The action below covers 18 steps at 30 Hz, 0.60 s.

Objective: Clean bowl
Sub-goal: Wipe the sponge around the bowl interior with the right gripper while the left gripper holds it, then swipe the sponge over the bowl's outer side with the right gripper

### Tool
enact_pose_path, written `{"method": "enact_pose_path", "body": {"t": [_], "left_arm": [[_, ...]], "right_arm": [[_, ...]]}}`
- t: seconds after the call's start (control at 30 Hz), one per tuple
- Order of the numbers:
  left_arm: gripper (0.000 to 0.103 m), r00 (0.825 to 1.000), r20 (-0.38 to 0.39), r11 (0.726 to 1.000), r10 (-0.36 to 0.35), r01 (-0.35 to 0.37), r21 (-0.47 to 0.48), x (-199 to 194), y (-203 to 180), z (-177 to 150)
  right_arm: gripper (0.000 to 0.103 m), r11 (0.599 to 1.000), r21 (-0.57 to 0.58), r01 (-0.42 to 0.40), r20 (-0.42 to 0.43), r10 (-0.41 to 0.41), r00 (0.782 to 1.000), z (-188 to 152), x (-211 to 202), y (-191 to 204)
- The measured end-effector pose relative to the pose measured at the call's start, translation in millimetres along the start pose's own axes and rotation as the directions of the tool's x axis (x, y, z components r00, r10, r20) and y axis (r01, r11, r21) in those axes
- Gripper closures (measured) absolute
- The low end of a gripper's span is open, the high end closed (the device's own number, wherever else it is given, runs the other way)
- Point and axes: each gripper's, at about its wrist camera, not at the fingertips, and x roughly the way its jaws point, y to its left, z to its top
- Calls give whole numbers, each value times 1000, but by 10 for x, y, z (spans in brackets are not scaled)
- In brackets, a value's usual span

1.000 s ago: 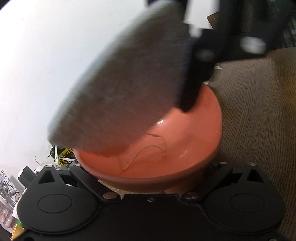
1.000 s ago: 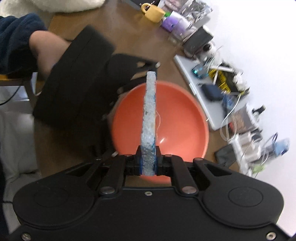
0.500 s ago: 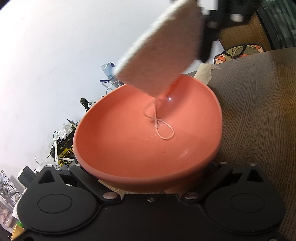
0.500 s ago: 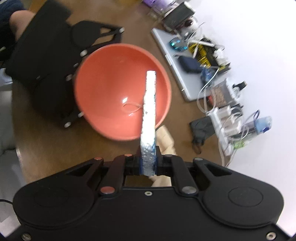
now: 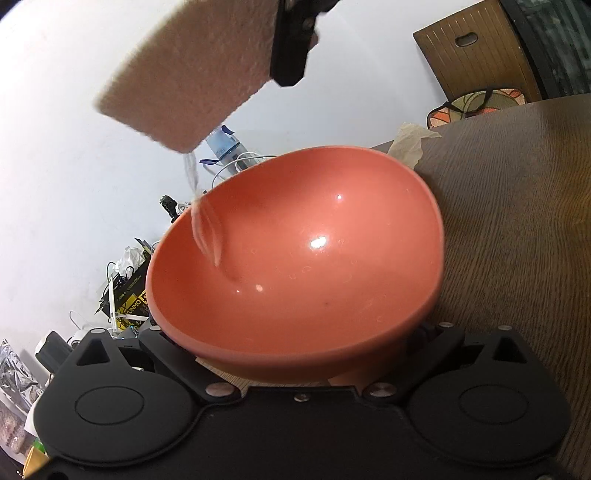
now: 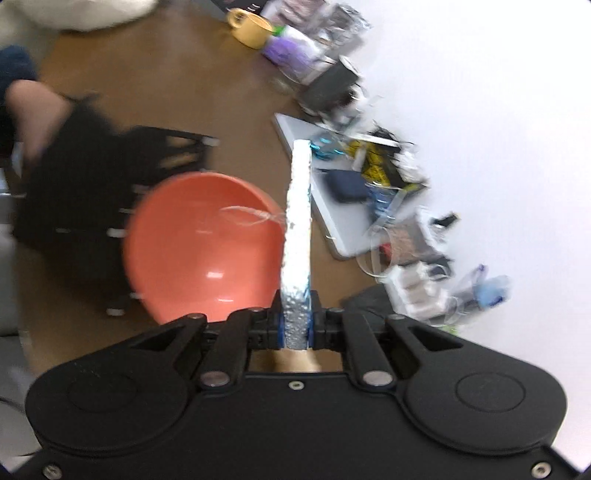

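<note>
A salmon-red bowl (image 5: pixel 295 266) is tilted in my left gripper (image 5: pixel 299 354), whose jaws hold its near rim; it also shows in the right wrist view (image 6: pixel 199 247). My right gripper (image 6: pixel 295 328) is shut on a flat sponge (image 6: pixel 297 229), held edge-on above the bowl's far rim. In the left wrist view the sponge (image 5: pixel 192 70) hangs high above the bowl. A thin string (image 5: pixel 201 221) dangles from the sponge, blurred, over the bowl's rim. The bowl's inside is glossy with a few small specks.
The bowl is over a brown wooden table (image 5: pixel 517 221). A laptop (image 6: pixel 321 192), cables and clutter (image 6: pixel 406 229) line the wall side. A yellow mug (image 6: pixel 249 27) stands far back. A crumpled paper (image 5: pixel 410 140) lies behind the bowl.
The sponge has lifted out of the bowl and up toward the wall side. The string that lay in the bowl's bottom has come up with it and swings.
</note>
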Motion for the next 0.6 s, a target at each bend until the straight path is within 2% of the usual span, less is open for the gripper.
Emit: {"method": "enact_pose_path", "body": {"t": [0.1, 0.23, 0.3, 0.37, 0.47, 0.57, 0.6], "left_arm": [[3, 1000, 0, 1000, 0, 0, 0, -7, 15, 3], [3, 1000, 1, 1000, -4, 4, 1, -155, -36, 47], [3, 1000, 1, 1000, -4, 4, 1, -193, -66, 74], [3, 1000, 1, 1000, -3, 3, 1, -207, -72, 86], [3, 1000, 1, 1000, -3, 3, 1, -199, -57, 85], [3, 1000, 2, 1000, -2, 2, 2, -191, -51, 85], [3, 1000, 2, 1000, -2, 2, 2, -185, -48, 86]], "right_arm": [[91, 1000, -6, 14, -83, -15, 996, -111, 222, -75], [91, 998, -57, 26, -168, -35, 985, -332, 339, 96], [91, 991, -126, 37, -234, -66, 970, -506, 371, 290], [90, 987, -157, 33, -259, -74, 963, -605, 396, 391], [91, 962, -271, 39, -309, -125, 943, -786, 322, 641], [91, 950, -312, -22, -345, -91, 934, -882, 157, 877], [91, 964, -259, -66, -344, -28, 939, -849, 119, 875]]}}
